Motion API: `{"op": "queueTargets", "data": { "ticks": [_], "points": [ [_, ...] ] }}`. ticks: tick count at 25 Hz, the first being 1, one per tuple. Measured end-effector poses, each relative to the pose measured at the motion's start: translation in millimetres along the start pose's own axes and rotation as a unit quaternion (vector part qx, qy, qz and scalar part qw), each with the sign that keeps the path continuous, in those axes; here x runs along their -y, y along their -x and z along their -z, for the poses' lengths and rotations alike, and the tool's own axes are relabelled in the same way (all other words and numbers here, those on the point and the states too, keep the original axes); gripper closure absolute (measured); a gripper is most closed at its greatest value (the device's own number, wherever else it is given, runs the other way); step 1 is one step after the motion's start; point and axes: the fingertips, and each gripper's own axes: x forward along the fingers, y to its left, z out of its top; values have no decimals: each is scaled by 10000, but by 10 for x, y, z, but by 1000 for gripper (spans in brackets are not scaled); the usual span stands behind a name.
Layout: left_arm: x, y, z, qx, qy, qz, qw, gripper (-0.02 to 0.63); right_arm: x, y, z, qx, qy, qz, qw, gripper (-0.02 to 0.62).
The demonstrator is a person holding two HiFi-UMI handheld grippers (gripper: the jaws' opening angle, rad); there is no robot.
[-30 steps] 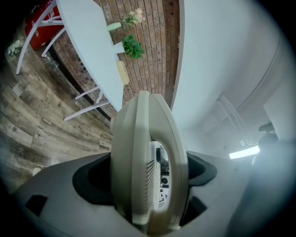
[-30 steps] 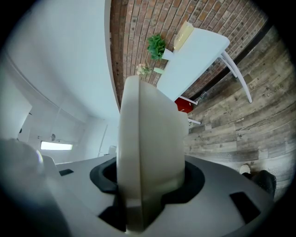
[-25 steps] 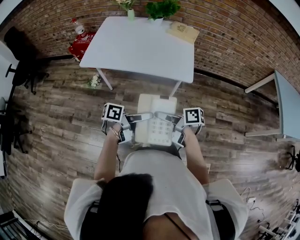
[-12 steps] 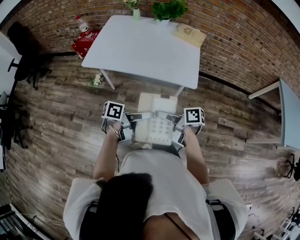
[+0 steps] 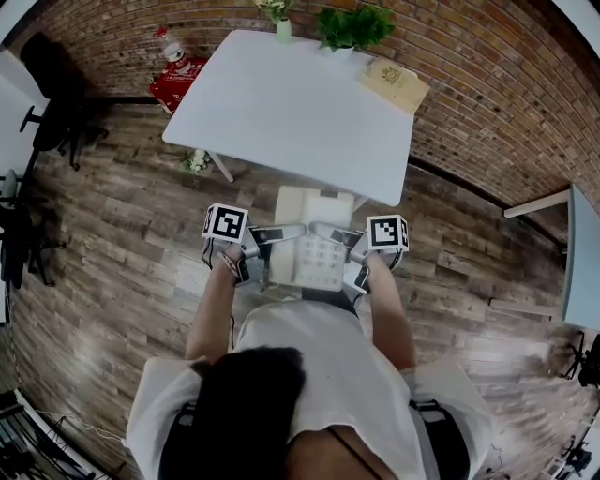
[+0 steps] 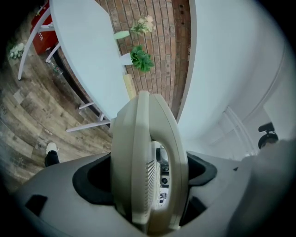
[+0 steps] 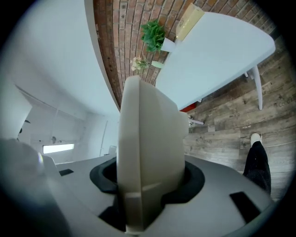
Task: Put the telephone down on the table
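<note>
Two grippers, one telephone (image 5: 314, 251) — held from both sides. Left gripper (image 5: 275, 246) on the telephone's left edge, right gripper (image 5: 350, 251) on its right edge. Clamps with jaws partly apart in both cases: pads pressed against the cream body, nothing else between them. In the left gripper view, fills the gap between the jaws with the handset side, the handset's curved back arching over the cradle; in the right gripper view, with the plain sloped side. Hangs in the air over the wooden floor (image 5: 122, 234), keypad up, just ahead of the person (image 5: 319, 375), far end close to the near edge of the white table (image 5: 281, 103) — not resting on it. Cannot tell from above whether that far end reaches under the tabletop or stops short.

Along the table's far edge, by the brick wall (image 5: 487, 94): a green plant (image 5: 352, 26) in a white pot, and left of it a small vase (image 5: 283, 26) with pale flowers. At the far right corner, a tan booklet (image 5: 396, 84) lying flat. Left of the table, against the wall, a red object (image 5: 178, 80) with a bottle (image 5: 167, 45) at its far end. On the floor by the table's near left leg, a small bunch of flowers (image 5: 196, 161). Far left, a black chair (image 5: 47, 94); at the right edge, part of a second white table (image 5: 581, 234).
</note>
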Motion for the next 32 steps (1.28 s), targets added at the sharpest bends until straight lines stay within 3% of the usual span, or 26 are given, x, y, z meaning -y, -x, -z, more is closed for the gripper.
{"op": "queueTargets", "data": {
  "ticks": [10,21,32],
  "points": [
    [-127,-289,-754,317,151,-186,9992,147,125,-76,-814,-304,-57,-85,9995,357],
    [-354,-545,-1418,751,299,-36,9967,147,422,-239,-1495,-824,-149,20,9965,356],
    [-687,-737,-1874,970,635,-369,9926,147,686,-320,-2019,-1133,-229,18,9933,353]
  ]
}}
